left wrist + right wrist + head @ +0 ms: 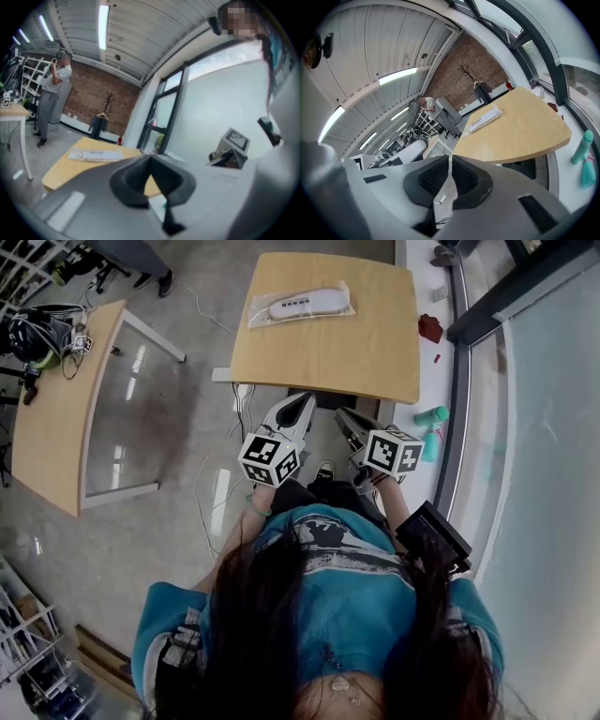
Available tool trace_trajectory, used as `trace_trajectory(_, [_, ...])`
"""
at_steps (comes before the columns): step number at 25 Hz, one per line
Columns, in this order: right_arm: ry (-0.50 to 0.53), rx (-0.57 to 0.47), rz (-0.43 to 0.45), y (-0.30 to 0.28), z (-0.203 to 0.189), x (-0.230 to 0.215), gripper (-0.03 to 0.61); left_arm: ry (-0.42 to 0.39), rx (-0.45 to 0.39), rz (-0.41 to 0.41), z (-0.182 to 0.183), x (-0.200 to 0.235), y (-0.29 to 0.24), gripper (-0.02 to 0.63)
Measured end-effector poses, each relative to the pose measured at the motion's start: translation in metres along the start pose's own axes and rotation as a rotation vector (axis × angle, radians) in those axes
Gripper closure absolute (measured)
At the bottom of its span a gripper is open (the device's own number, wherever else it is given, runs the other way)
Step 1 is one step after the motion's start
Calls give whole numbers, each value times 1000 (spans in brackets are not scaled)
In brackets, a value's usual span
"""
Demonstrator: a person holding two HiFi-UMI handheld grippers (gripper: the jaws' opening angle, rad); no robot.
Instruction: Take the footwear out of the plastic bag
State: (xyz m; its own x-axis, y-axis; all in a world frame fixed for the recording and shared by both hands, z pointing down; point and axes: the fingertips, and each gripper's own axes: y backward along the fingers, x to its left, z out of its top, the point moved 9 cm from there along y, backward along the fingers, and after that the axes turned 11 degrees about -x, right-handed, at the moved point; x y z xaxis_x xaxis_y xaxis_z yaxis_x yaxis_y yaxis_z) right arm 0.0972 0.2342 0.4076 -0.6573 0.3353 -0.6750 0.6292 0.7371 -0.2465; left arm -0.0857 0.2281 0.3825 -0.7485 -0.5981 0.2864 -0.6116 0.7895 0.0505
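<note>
Left gripper (302, 404): jaws together with nothing between them, held close in front of the person's body, short of the bench (328, 357).
Right gripper (345, 418): just beside the left one, jaws also closed to a thin seam and empty, tilted a little downward.
Task's thing: the plastic bag (261, 319) lies well ahead of both grippers, on the far part of the bench, slightly to the left gripper's side. The footwear (302, 304) is inside it.
Step in hand: by my judgement, the approach; nothing has been touched.
How to do it well: open both jaws before arriving. Pin or pinch one end of the bag with one gripper. Find the bag's mouth, then draw the footwear out along its length with the other, rather than lifting the whole bundle.
Materials: the bag is thin, clear, crinkled film, likely slippery and apt to bunch. The footwear is white, long and flat-looking with a row of dark marks; its exact kind is unclear.
Bench surface: smooth, pale wood with rounded corners.
</note>
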Motion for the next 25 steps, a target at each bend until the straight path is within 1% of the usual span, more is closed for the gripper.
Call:
trace_trajectory(2, [-13, 5, 0, -5, 10, -12, 548, -15, 17, 6, -2, 0, -12, 624])
trace_trajectory(7, [-64, 9, 17, -14, 18, -29, 548, -8, 59, 31, -5, 4, -29, 623])
trace_trajectory(10, [-90, 13, 3, -17, 17, -37, 548, -14, 91, 38, -6, 8, -32, 623])
trace_trajectory(13, [-118, 3, -7, -22, 18, -44, 548, -2, 111, 44, -7, 18, -38, 624])
trace_trajectory(18, [-147, -45, -58, -33, 36, -69, 548, 7, 122, 29, -10, 34, -64, 623])
trace_trajectory(21, [-151, -57, -83, -46, 49, -83, 548, 19, 129, 15, -14, 49, -85, 624])
trace_trajectory(25, [-144, -50, -105, -82, 70, -101, 548, 25, 134, 2, -15, 85, -122, 623])
